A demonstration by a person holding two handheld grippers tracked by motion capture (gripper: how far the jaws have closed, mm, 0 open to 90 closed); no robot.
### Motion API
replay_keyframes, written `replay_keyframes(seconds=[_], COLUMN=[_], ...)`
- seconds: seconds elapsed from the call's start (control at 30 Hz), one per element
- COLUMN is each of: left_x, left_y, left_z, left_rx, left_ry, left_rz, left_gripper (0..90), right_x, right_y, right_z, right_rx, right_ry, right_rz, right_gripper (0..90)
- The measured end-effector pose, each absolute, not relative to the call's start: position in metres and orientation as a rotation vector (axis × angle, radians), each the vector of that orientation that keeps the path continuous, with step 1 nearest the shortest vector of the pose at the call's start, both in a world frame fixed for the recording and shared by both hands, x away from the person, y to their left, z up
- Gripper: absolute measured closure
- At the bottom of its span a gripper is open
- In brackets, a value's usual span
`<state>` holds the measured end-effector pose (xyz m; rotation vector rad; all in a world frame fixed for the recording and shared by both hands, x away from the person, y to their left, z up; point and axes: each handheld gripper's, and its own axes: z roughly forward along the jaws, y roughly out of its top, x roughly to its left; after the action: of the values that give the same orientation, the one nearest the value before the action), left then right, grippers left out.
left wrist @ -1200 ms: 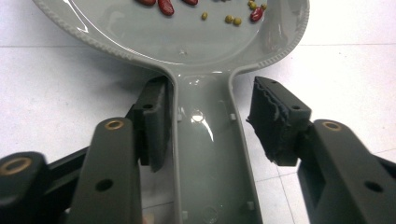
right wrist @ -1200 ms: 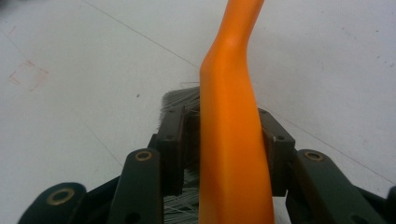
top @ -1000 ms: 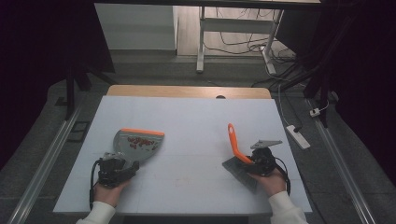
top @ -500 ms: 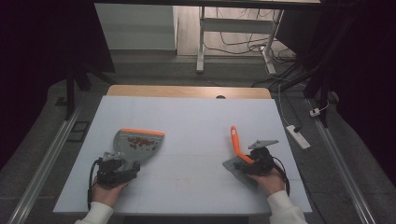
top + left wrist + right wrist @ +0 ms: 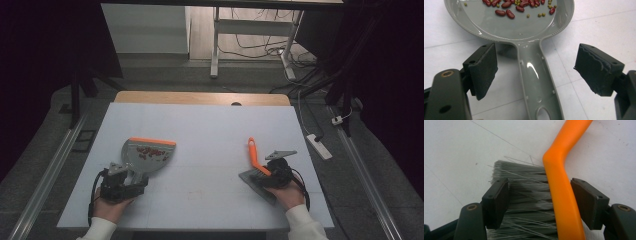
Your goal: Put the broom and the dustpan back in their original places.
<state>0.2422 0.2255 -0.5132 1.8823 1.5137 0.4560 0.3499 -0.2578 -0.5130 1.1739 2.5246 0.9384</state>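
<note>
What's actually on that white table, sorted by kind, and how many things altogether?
Dustpans: 1, grey dustpan with an orange edge, beans scattered inside (too many and too small to count)
Brushes: 1, brush with an orange handle and grey bristles
Handheld grippers: 2, left gripper and right gripper
Total: 4, leaving the beans aside

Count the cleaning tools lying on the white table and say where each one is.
2. The grey dustpan holding beans lies at the table's left, its handle between the open left gripper jaws. The orange-handled brush lies at the right, between the right gripper jaws.
</note>
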Motion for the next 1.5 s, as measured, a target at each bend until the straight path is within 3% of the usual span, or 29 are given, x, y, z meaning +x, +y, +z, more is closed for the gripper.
replay_keyframes(seconds=[0.37, 0.97, 1.5], left_x=[0.237, 0.254, 0.246], left_y=[0.224, 0.222, 0.211], left_z=[-0.5, -0.499, -0.509], left_rx=[1.955, 2.075, 2.122], left_ry=[1.421, 1.109, 1.027], left_rz=[0.5, 0.336, 0.301], left_gripper=[19.5, 23.1, 22.9], right_x=[0.343, 0.317, 0.304], right_y=[-0.261, -0.25, -0.252], right_z=[-0.503, -0.485, -0.491], right_rx=[1.122, 0.863, 0.831], right_ry=[2.45, 2.456, 2.447], right_rz=[0.991, 1.181, 1.215], right_gripper=[32.0, 35.6, 35.9])
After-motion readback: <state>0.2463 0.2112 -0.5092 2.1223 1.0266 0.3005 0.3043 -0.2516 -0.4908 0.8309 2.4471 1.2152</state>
